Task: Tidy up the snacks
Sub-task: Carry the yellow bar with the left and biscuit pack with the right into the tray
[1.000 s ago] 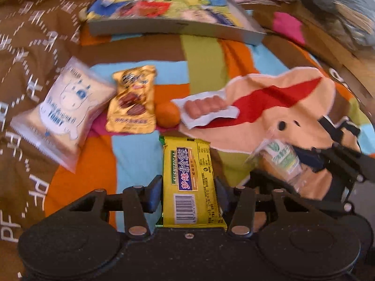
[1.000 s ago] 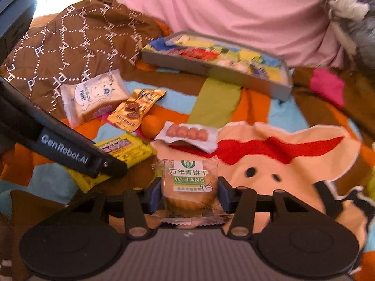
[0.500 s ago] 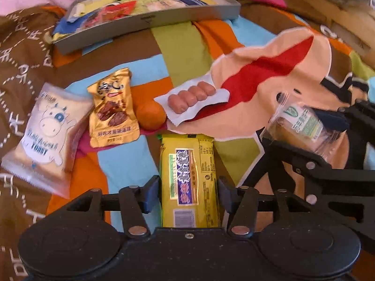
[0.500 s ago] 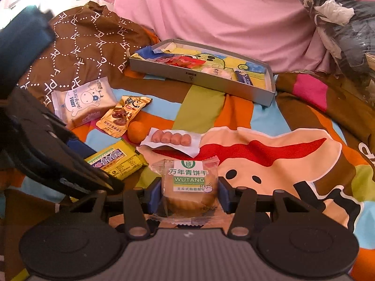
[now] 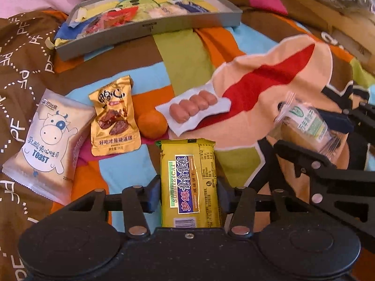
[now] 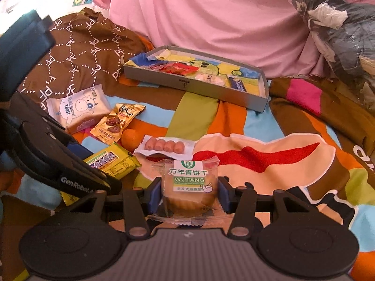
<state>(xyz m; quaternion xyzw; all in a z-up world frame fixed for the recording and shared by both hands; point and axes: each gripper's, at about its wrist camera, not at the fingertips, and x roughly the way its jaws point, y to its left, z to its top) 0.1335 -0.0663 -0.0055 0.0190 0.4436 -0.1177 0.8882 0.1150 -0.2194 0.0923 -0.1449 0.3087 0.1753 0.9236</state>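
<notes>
My left gripper (image 5: 189, 195) is shut on a yellow biscuit pack (image 5: 189, 182), held lengthwise between its blue pads. My right gripper (image 6: 189, 193) is shut on a clear-wrapped round cracker pack (image 6: 189, 188) labelled WUTANG. Each gripper shows in the other's view, the cracker pack (image 5: 307, 126) at the right, the yellow pack (image 6: 112, 162) at the left. On the patchwork bedspread lie a toast packet (image 5: 46, 142), a gold snack pouch (image 5: 114, 117), an orange ball (image 5: 151, 124) and a sausage pack (image 5: 194, 106). Behind them is a grey tray (image 6: 187, 85) with several snacks inside.
Pink fabric (image 6: 222, 18) rises behind the tray. A brown patterned cloth (image 6: 77, 53) bunches at the left, and a dark heap of bags (image 6: 339, 23) fills the far right. The cartoon face print (image 6: 257, 154) on the bedspread lies to the right of the snacks.
Both grippers have lifted with their packs and drawn back, so the tray and the row of snacks look farther off and more of the bedspread shows.
</notes>
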